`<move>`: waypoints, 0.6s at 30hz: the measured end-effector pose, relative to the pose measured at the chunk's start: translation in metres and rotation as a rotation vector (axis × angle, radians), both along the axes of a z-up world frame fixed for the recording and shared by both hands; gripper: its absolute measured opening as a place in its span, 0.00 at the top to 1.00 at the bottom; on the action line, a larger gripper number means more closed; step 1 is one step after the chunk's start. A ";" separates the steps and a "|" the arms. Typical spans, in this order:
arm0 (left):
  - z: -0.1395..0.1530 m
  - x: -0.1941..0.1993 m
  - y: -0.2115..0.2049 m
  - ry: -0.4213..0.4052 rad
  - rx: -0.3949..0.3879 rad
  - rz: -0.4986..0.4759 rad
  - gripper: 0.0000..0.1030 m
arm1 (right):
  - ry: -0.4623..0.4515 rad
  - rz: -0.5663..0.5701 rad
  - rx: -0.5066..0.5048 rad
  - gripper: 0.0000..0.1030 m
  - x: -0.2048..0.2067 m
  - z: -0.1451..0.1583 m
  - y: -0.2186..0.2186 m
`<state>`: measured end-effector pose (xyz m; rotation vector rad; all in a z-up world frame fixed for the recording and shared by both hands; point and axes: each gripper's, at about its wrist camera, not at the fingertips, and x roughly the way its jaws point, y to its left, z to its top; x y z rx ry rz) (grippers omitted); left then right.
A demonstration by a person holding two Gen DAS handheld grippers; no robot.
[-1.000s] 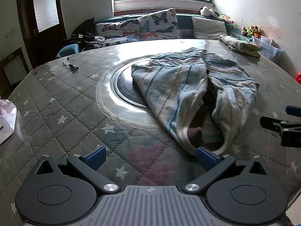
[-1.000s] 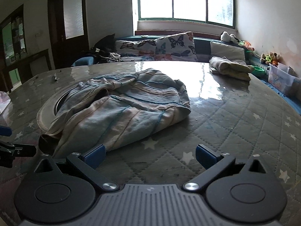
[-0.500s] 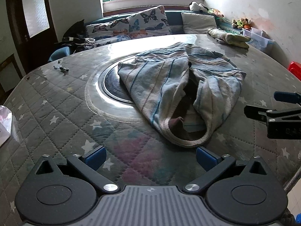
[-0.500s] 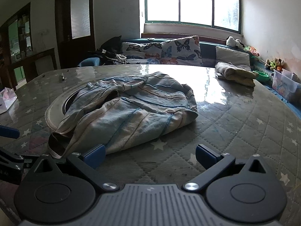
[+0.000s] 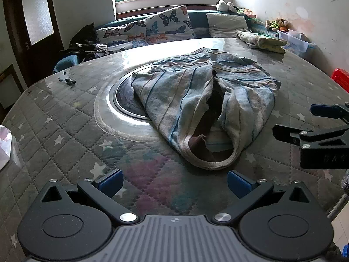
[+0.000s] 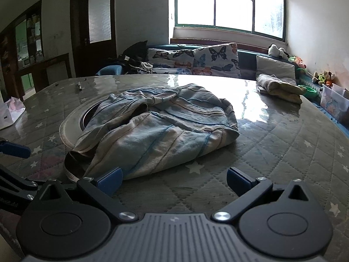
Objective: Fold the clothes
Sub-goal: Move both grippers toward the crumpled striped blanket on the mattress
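Left view: right gripper (image 5: 314, 120) at garment's (image 5: 202, 107) right.
Right view: pen (image 6: 79, 86) near tabletop's (image 6: 283, 144) far-left edge.
Grippers: left (image 5: 174, 180) spread, empty; right spread too.
Change: garment nearer than before.

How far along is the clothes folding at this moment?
Done: one folded cloth lies at the far edge of the table. In hand: nothing; the left gripper and right gripper are both open and empty, near the striped garment. Left: that garment lies crumpled and unfolded, so its whole fold remains.
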<state>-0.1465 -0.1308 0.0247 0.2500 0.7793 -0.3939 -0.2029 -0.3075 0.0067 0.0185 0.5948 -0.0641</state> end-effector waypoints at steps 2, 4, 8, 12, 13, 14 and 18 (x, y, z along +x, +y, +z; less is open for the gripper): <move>0.000 0.000 -0.001 -0.001 -0.001 -0.003 0.00 | 0.000 0.002 -0.001 0.00 0.000 0.000 0.000; 0.000 0.000 -0.002 0.000 -0.001 -0.007 0.00 | 0.000 0.002 -0.001 0.00 0.000 0.000 0.000; 0.000 0.000 -0.003 0.002 -0.001 -0.013 0.00 | 0.001 0.002 -0.001 0.00 0.000 0.001 0.000; 0.001 0.000 -0.005 0.002 -0.003 -0.015 0.00 | 0.002 0.004 -0.002 0.00 0.001 0.001 0.000; 0.001 0.000 -0.005 0.003 -0.003 -0.016 0.00 | 0.002 0.005 -0.002 0.00 0.001 0.001 0.000; 0.001 0.001 -0.005 0.004 -0.003 -0.016 0.00 | 0.002 0.007 -0.002 0.00 0.002 0.001 0.000; 0.001 0.002 -0.007 0.007 -0.001 -0.019 0.00 | 0.004 0.011 -0.003 0.00 0.003 0.001 0.001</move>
